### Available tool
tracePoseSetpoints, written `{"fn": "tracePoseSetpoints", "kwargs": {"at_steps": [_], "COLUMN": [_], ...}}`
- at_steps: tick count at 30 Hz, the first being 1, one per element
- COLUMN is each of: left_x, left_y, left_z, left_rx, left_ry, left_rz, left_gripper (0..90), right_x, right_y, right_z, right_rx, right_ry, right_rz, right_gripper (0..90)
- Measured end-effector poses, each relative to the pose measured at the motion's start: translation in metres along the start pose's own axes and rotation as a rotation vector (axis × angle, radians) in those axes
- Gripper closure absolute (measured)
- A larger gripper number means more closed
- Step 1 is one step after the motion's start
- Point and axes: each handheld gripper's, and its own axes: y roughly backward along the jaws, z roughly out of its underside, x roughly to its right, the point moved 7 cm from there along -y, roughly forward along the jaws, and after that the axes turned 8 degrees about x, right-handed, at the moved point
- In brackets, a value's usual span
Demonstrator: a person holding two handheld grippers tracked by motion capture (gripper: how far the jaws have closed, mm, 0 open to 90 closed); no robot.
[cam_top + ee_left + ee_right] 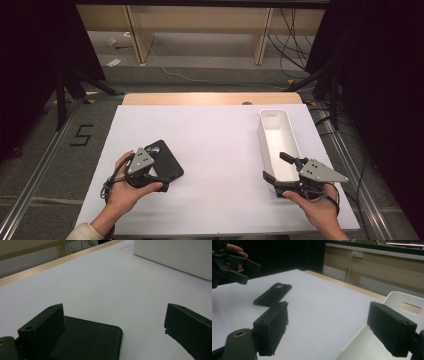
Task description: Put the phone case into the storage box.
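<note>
A black phone case (164, 160) lies flat on the white table (220, 150), near its left side. The left gripper (150, 181) hovers at the case's near end, jaws wide apart, one finger (42, 332) over the case. The right gripper (280, 172) hangs open above the white bin (278, 142), well apart from the case.

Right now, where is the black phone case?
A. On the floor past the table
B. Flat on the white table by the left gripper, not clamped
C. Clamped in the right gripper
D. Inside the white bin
B: the phone case lies flat on the table at the left gripper, whose jaws stand wide apart with the case's corner low between them, while the bin sits over by the right gripper.
</note>
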Motion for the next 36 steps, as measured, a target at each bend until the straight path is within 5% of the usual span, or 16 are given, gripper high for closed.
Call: {"fn": "tracePoseSetpoints", "kwargs": {"at_steps": [8, 11, 12, 13, 15, 18, 26, 36], "left_x": [-0.001, -0.003, -0.003, -0.003, -0.003, -0.001, 0.005, -0.002], "left_y": [-0.001, -0.005, -0.005, -0.007, -0.016, -0.027, -0.063, -0.080], "left_z": [0.000, 0.001, 0.001, 0.002, 0.006, 0.009, 0.011, 0.026], "left_rx": [-0.003, -0.018, -0.018, -0.028, -0.080, -0.133, -0.209, -0.299], "left_ry": [-0.003, -0.021, -0.021, -0.017, -0.022, -0.017, 0.010, 0.007], "left_rz": [-0.005, -0.027, -0.027, -0.030, -0.022, -0.031, -0.021, -0.038], "left_gripper": [6.2, 26.9, 42.7, 42.7, 76.8, 88.7, 89.7, 89.7], "right_x": [0.000, -0.001, -0.001, -0.001, -0.002, -0.002, -0.002, -0.002], "right_y": [0.000, 0.000, 0.000, -0.001, -0.002, -0.003, -0.002, -0.002], "right_z": [0.001, 0.000, 0.000, 0.000, 0.001, 0.001, 0.001, 0.001], "right_rx": [0.002, 0.001, 0.001, 0.000, -0.004, -0.004, -0.007, -0.003], "right_ry": [-0.007, -0.004, -0.004, -0.004, -0.006, -0.008, -0.011, -0.013], "right_rz": [-0.002, 0.000, 0.000, 0.000, -0.004, -0.004, -0.003, -0.006], "right_gripper": [18.4, 18.5, 18.5, 18.6, 18.8, 18.9, 19.1, 19.2]}}
